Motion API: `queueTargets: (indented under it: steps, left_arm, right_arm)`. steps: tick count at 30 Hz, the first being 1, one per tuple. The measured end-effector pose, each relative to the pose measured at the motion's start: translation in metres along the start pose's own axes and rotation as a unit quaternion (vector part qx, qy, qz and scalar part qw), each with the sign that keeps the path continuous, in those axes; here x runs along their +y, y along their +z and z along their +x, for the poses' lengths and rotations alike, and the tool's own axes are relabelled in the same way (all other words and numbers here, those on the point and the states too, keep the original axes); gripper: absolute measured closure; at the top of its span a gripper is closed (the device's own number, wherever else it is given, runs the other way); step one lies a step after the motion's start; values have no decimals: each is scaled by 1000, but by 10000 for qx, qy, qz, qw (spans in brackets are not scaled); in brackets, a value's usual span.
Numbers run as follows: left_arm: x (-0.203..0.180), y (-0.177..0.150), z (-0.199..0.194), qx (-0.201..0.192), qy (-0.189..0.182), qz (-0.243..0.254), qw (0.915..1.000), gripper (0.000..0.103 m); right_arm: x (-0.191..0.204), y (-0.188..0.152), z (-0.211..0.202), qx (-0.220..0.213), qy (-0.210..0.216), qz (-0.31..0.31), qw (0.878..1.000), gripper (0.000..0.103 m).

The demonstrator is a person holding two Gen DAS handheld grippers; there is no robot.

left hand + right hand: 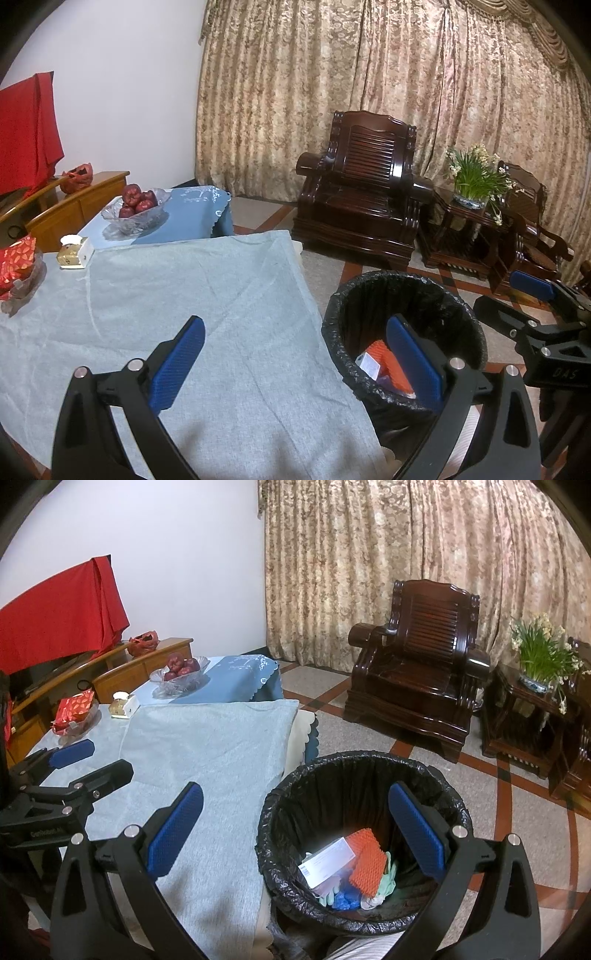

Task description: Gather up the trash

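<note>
Left tool (pixel 295 360) spread wide, empty, above tablecloth (pixel 221 314). Right tool (pixel 295 827) spread wide, empty, over bin (pixel 369 768).

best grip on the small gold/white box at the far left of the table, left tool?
Likely across its two long sides, near the middle. The box sits flat on the grey cloth with its top exposed, so come from above with the left tool, already open wide. Its sides look free: the red packet bowl to its left stands apart from it. Box width against the opening is hard to judge.
</note>
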State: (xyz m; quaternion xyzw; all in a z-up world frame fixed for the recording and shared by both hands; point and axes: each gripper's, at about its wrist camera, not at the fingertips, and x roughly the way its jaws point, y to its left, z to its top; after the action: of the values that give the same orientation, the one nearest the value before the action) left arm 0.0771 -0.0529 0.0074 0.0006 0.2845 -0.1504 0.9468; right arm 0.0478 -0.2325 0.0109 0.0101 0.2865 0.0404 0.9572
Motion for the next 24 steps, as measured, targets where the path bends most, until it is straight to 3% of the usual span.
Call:
queueTargets:
  steps: [24]
  left_arm:
    - [6, 1, 0, 25, 9, -5, 10000, 6]
  right_arm:
    - [5, -1, 1, 1, -8, -10, 10000, 5]
